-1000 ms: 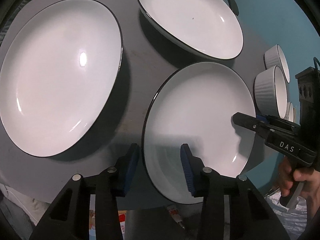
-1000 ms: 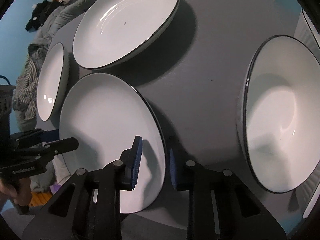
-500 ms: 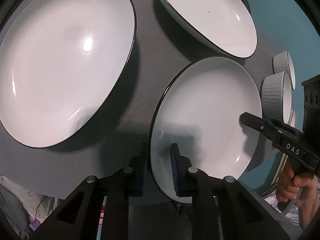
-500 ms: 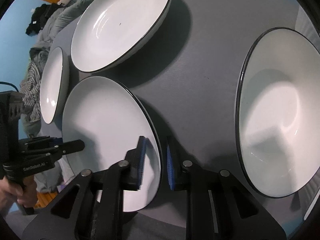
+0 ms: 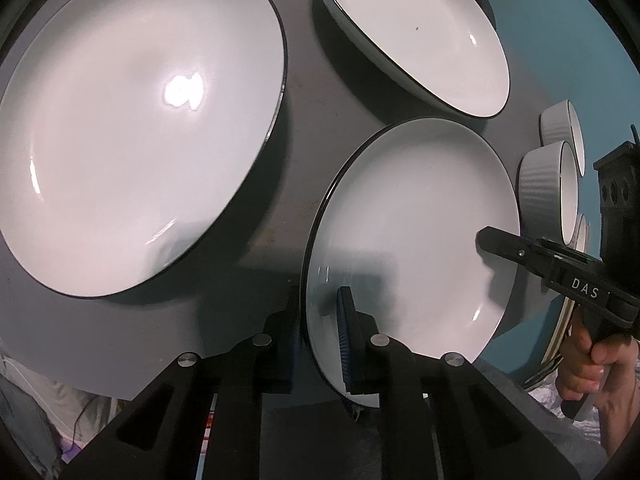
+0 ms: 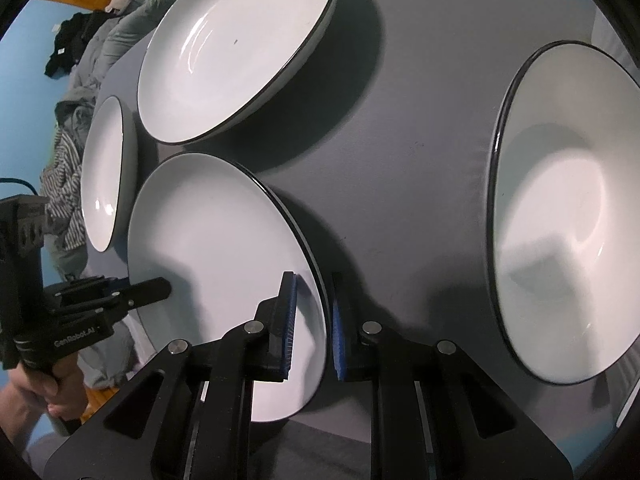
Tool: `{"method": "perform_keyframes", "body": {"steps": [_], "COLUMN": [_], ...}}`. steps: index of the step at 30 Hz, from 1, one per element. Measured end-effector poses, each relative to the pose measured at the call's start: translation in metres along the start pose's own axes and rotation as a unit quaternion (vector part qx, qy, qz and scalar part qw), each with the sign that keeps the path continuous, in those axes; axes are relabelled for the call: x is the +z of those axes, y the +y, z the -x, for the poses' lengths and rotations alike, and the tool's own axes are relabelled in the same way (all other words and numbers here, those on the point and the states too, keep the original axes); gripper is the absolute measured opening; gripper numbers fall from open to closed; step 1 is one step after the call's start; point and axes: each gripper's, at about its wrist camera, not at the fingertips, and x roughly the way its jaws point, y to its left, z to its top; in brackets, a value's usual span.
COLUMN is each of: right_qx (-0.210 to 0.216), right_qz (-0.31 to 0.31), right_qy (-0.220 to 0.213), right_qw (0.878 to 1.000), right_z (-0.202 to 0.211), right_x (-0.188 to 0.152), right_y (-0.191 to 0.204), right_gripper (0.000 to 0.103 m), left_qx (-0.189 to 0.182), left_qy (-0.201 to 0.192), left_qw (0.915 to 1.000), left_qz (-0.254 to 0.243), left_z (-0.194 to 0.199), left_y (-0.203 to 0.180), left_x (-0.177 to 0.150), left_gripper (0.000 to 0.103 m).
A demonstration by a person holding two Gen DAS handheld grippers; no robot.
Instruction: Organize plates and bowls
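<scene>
A white plate with a dark rim (image 5: 416, 224) lies at the near edge of the grey table (image 5: 304, 112). My left gripper (image 5: 320, 332) is shut on its near-left rim. My right gripper (image 6: 314, 328) is shut on the same plate (image 6: 216, 240) at the opposite rim, and it also shows in the left wrist view (image 5: 496, 240). The plate looks slightly raised off the table. A large plate (image 5: 136, 128) lies to its left. A deep plate (image 5: 416, 32) lies behind it.
Two white ribbed bowls (image 5: 548, 188) stand on the right of the table. A large white bowl (image 6: 568, 216) sits to the right in the right wrist view. Clothes (image 6: 76, 128) are piled beyond the table's far left edge.
Both grippers have closed onto the near plate's rim from opposite sides. The plate has tilted and risen a little, and both views have moved closer.
</scene>
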Motion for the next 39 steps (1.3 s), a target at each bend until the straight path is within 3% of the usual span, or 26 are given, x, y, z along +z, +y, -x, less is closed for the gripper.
{"method": "perform_keyframes", "body": {"steps": [19, 26, 39], "right_qx": [0.006, 0.003, -0.002], "right_qz": [-0.012, -0.010, -0.005], "right_qy": [-0.027, -0.041, -0.045], "right_qw": [1.000, 0.999, 0.999], "right_z": [0.031, 0.038, 0.034], "right_x": [0.013, 0.040, 0.096], "right_y": [0.015, 0.016, 0.015], "right_gripper": [0.015, 0.015, 0.015], "left_qx": [0.006, 0.017, 0.039], "left_qy": [-0.038, -0.056, -0.063], "left_qw": [0.9990, 0.9978, 0.9971], "left_qz": [-0.021, -0.030, -0.021], "left_z": [0.052, 0.048, 0.041], "left_y": [-0.004, -0.039, -0.046], "left_x": [0.039, 0.058, 0.120], "left_gripper": [0.015, 0.016, 0.018]}}
